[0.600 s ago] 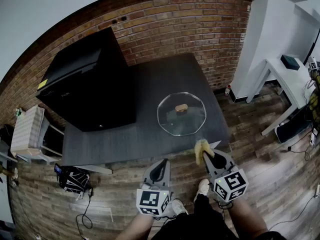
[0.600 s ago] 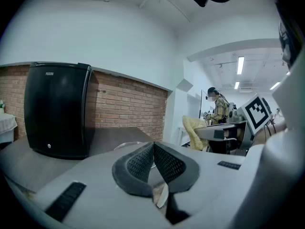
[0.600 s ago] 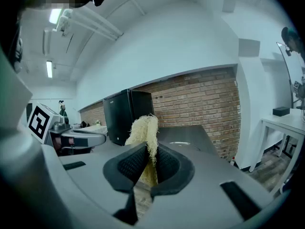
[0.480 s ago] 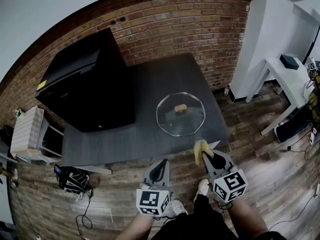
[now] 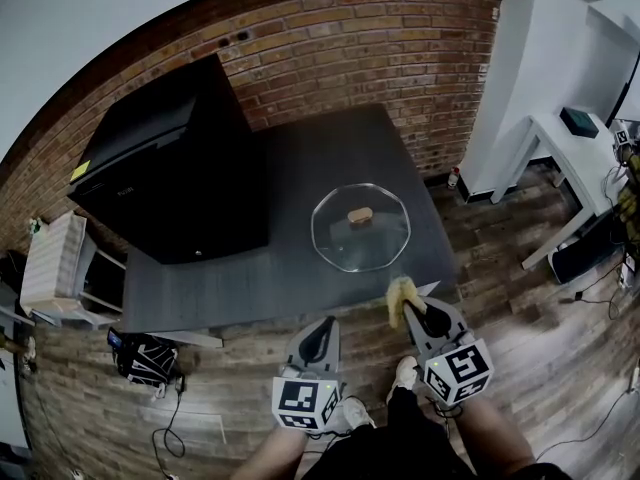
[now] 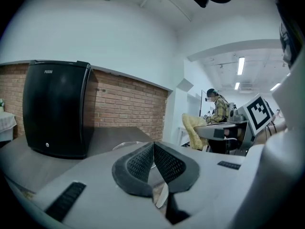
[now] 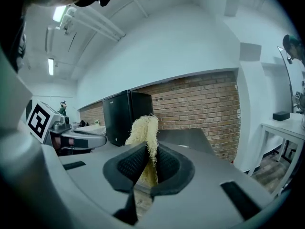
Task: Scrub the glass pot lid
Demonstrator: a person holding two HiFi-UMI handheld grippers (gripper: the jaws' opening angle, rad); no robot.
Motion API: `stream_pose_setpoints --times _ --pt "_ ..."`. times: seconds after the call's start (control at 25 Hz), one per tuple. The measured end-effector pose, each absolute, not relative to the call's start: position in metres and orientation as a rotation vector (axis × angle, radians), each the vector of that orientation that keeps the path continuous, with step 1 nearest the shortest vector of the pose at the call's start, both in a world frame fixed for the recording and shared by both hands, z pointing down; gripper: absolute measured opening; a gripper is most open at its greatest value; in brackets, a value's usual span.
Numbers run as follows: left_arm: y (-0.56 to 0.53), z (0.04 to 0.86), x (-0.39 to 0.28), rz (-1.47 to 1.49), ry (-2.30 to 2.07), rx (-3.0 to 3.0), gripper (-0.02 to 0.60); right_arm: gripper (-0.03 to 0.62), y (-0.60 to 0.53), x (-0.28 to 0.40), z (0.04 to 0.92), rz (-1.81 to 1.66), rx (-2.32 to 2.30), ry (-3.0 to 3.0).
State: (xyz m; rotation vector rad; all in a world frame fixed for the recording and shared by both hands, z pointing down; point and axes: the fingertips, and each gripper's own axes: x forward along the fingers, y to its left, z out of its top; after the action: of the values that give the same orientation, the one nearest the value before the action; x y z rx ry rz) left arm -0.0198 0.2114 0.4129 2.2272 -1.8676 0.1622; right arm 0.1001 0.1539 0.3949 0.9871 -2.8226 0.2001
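Note:
A round glass pot lid with a tan knob lies flat on the dark grey table, near its front right corner. My right gripper hovers just off the table's front edge, below the lid, shut on a yellow fibrous scrubber that sticks up between the jaws. My left gripper is lower and to the left, over the floor, shut with nothing in it. The lid's rim shows faintly past the left jaws.
A black mini fridge stands on the table's left part. A brick wall runs behind the table. A white desk stands to the right, a white stand to the left. Wood plank floor lies below me.
The view has shifted very slightly; the lid and both grippers stay where they were.

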Motion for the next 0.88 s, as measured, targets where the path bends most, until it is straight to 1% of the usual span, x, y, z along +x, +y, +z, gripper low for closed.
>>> stream_pose_setpoints --times 0.32,0.88 --pt "0.196 0.419 -0.019 0.170 -1.870 2.200 0.035 0.048 0.135 0.100 0.399 0.205 0.964 -2.819" --pt "0.147 0.426 -0.002 0.187 -1.944 2.108 0.035 0.046 0.069 0.119 0.401 0.215 0.853 -2.840"
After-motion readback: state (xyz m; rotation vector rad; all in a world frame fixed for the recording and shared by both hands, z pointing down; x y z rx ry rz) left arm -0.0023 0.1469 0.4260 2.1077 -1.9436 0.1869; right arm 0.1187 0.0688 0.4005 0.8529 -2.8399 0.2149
